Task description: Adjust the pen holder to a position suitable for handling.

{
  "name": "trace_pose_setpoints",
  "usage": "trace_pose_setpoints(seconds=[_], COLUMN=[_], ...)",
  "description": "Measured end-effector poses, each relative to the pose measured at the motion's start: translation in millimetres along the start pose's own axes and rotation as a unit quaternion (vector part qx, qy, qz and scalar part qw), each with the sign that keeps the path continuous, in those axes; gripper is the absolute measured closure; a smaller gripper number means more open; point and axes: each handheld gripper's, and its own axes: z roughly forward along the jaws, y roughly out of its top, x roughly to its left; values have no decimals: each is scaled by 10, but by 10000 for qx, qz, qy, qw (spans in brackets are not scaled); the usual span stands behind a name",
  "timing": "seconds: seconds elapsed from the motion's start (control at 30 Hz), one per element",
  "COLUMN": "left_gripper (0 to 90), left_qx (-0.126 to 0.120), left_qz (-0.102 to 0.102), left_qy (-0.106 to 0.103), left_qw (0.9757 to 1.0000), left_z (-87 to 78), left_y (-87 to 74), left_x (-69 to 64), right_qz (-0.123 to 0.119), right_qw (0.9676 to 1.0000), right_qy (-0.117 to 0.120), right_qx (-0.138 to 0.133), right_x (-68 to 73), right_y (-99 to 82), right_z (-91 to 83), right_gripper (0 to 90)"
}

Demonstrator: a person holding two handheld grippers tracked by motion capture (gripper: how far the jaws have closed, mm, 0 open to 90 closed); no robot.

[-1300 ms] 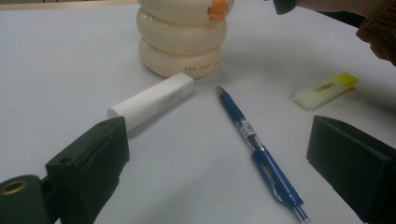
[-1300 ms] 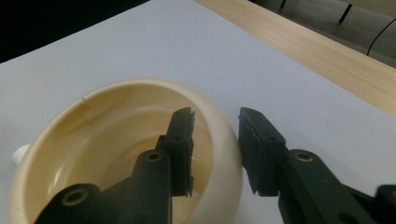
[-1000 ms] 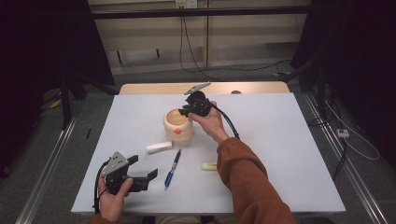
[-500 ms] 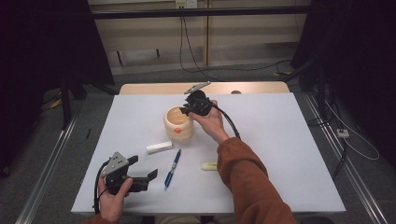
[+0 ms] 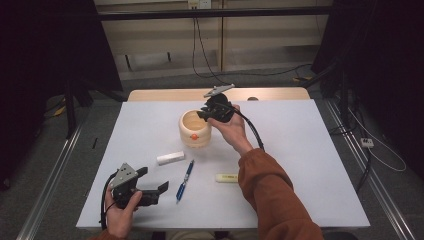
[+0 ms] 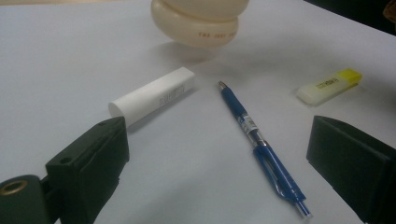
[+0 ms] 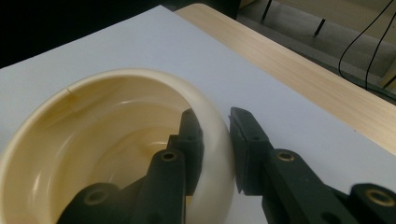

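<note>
1. Bowl [image 7: 112, 140], cream and glossy, stood on the white desk [image 5: 300, 150] toward its far side; the right gripper [image 7: 215, 140] pinched its rounded rim, one jaw inside and one outside.
2. It looked rigid, smooth, probably slippery; the thick rim seemed the safest hold.
3. Left gripper [image 6: 215, 154] hung open above the blue pen [image 6: 257, 140], beside a white cylinder [image 6: 154, 93] and a yellow highlighter [image 6: 329, 85].
</note>
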Motion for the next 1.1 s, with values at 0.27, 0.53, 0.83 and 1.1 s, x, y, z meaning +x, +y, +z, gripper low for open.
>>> trace_pose_setpoints(seconds=[0.27,0.53,0.83,1.1], left_gripper=[56,56,56,56], left_qx=[4,28,36,59], left_qz=[-14,0,-1,-5], left_qy=[14,4,5,11], left_qw=[10000,10000,10000,10000], left_z=[6,11,15,15], left_y=[-6,-7,-8,-8], left_x=[3,1,6,3], right_qz=[36,147,238,183], right_qw=[9999,9996,9988,9986], right_qy=[-134,-157,-410,-502], right_qx=[-92,-155,-156,22], right_x=[-75,-136,-233,-257], right_y=[-34,-188,-337,-474], right_z=[-258,-461,-667,-723], right_gripper=[756,756,755,755])
